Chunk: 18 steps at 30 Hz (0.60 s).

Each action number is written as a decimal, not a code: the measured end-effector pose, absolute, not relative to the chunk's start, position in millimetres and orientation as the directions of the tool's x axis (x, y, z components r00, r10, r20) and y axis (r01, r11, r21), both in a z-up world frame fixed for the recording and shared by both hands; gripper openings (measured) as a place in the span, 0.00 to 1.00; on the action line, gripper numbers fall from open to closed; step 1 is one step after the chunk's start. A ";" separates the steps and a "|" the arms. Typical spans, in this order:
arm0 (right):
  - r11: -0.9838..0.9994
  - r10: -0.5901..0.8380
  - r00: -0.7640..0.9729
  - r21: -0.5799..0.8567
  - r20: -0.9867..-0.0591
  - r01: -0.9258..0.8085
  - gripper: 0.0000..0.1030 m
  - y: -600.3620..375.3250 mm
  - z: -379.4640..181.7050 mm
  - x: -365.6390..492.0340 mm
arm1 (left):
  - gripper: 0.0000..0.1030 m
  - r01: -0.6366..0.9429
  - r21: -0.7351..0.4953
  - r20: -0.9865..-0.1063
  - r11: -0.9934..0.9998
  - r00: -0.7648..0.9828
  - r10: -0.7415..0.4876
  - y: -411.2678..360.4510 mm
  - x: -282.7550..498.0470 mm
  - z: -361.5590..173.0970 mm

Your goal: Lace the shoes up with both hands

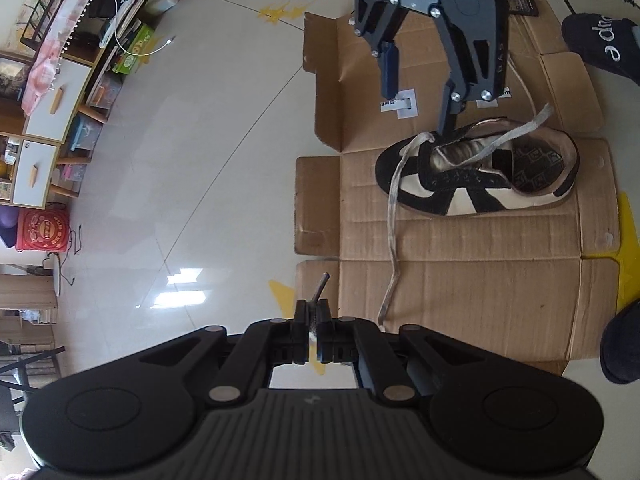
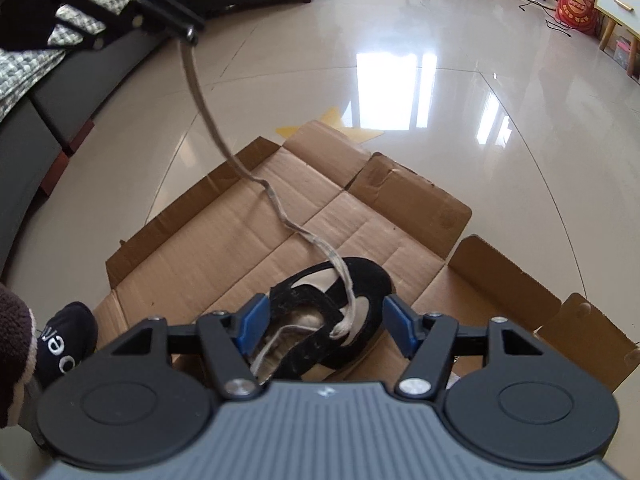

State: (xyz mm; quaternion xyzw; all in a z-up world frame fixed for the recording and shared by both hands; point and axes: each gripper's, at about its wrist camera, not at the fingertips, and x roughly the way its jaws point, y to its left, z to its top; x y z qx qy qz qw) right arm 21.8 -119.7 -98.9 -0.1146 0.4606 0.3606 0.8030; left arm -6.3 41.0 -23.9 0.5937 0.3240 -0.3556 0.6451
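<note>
Left hand-held gripper point(image 1: 314, 330) pinches lace end point(image 1: 320, 286), lace point(image 1: 394, 216) running fwd-right to sneaker point(image 1: 476, 176) on cardboard point(image 1: 460, 292); right hand-held gripper point(image 2: 324, 326) spread astride sneaker's toe; lace thru front eyelets only, upper eyelets look unlaced, so most lacing left.

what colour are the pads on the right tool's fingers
Blue pads, on black arms. The right wrist view shows them best, either side of the shoe.
</note>
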 end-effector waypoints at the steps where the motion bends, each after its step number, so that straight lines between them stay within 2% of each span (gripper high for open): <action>1: 0.719 0.472 0.319 0.150 -0.822 -0.678 0.51 -120.7 -99.3 24.3 | 0.02 0.848 0.528 -0.844 0.049 0.530 -0.083 39.2 -6.9 -30.7; 3: 0.723 0.475 0.311 0.164 -0.823 -0.671 0.25 -120.9 -102.1 28.4 | 0.02 0.856 0.513 -0.850 0.062 0.517 -0.102 35.5 -7.9 -44.3; 5: 0.718 0.482 0.296 0.178 -0.825 -0.673 0.16 -118.9 -106.0 29.8 | 0.02 0.864 0.497 -0.856 0.075 0.503 -0.121 31.9 -8.9 -58.0; 9: 0.682 0.487 0.249 0.186 -0.837 -0.707 0.10 -106.8 -120.5 25.7 | 0.02 0.880 0.464 -0.866 0.100 0.475 -0.159 24.6 -11.0 -85.3; 18: 0.631 0.477 0.181 0.192 -0.860 -0.752 0.10 -89.6 -150.0 17.5 | 0.02 0.875 0.473 -0.848 0.104 0.485 -0.215 6.9 -15.0 -138.1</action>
